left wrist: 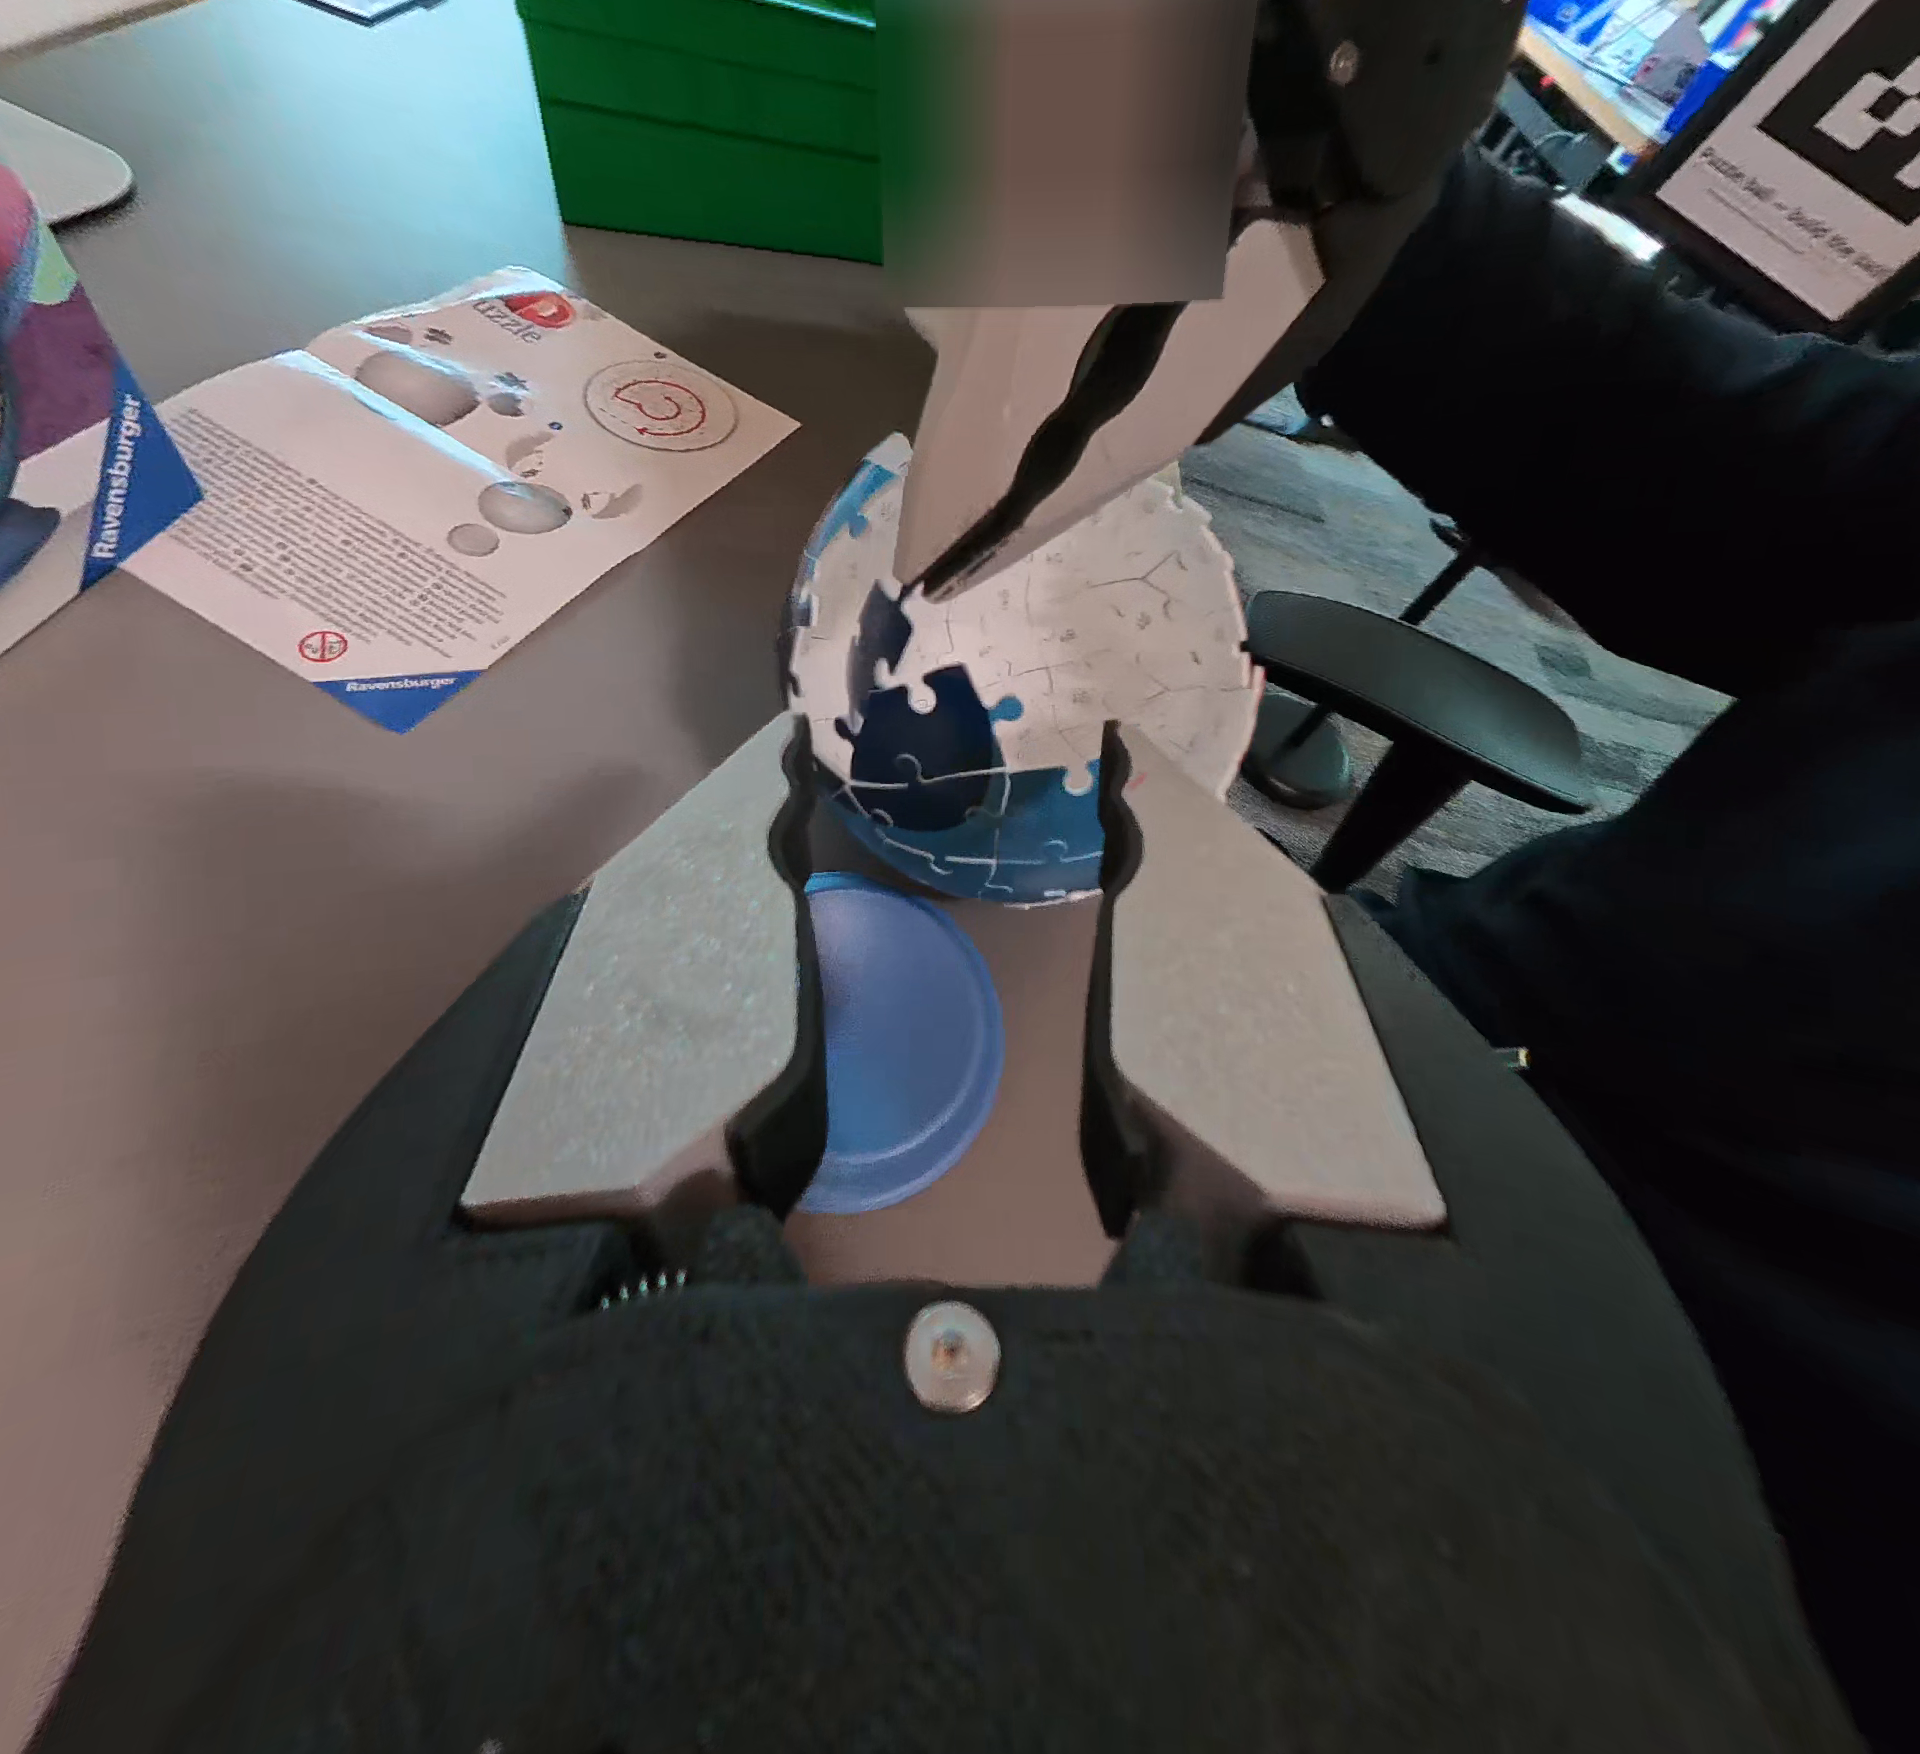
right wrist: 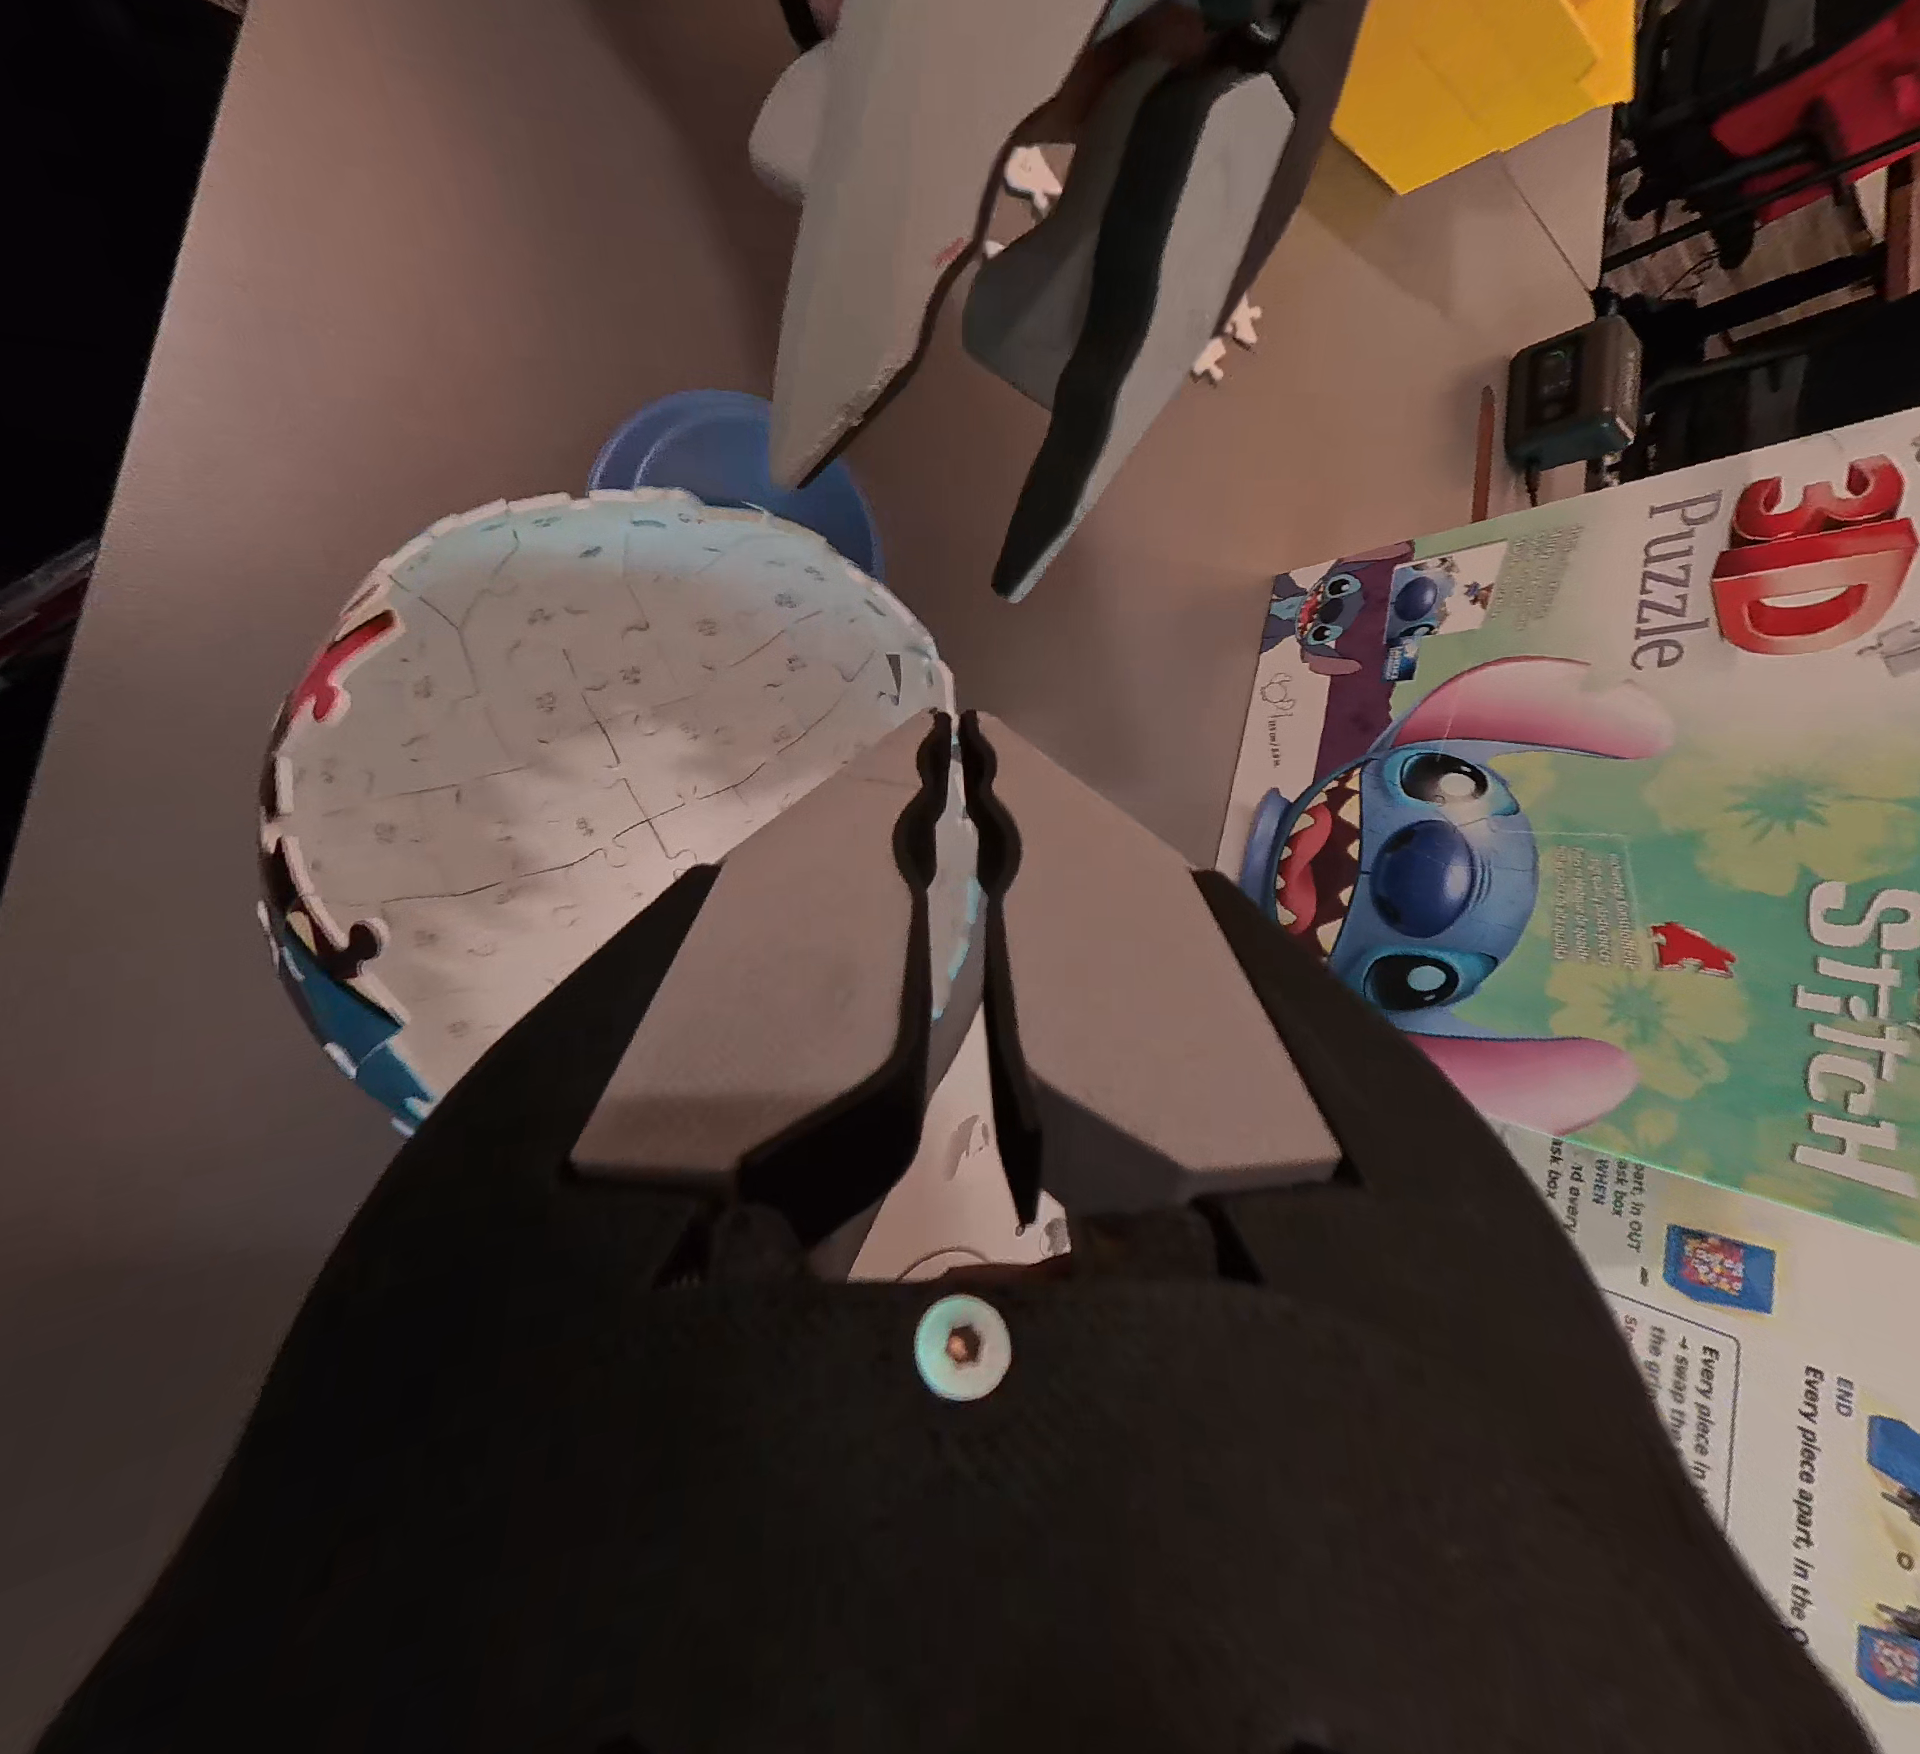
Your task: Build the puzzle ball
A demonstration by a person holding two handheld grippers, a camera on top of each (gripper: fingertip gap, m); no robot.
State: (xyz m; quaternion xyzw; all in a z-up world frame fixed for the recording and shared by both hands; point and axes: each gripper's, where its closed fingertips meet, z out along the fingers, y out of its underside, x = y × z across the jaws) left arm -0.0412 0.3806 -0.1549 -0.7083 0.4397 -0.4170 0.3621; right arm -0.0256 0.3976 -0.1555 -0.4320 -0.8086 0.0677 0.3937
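Note:
The partly built puzzle ball (left wrist: 1101, 644) is an open shell, white inside and blue outside, and it also shows in the right wrist view (right wrist: 582, 748). My right gripper (right wrist: 956, 722) is shut on the shell's rim, and in the left wrist view it comes down from above (left wrist: 920, 584) next to a dark blue piece (left wrist: 883, 629). My left gripper (left wrist: 951, 800) is open with a finger on each side of the ball's blue lower part; in the right wrist view it (right wrist: 909, 525) hangs open just beyond the ball. A round blue stand (left wrist: 904, 1039) lies on the table under it.
An instruction leaflet (left wrist: 447, 499) and a green crate (left wrist: 707, 73) lie beyond the ball. The puzzle box (right wrist: 1558, 821) lies to the right, with a yellow bin (right wrist: 1475, 11) and loose white pieces (right wrist: 1226, 343) farther off. A chair (left wrist: 1423, 696) stands past the table edge. My left and right fingertips are right by each other.

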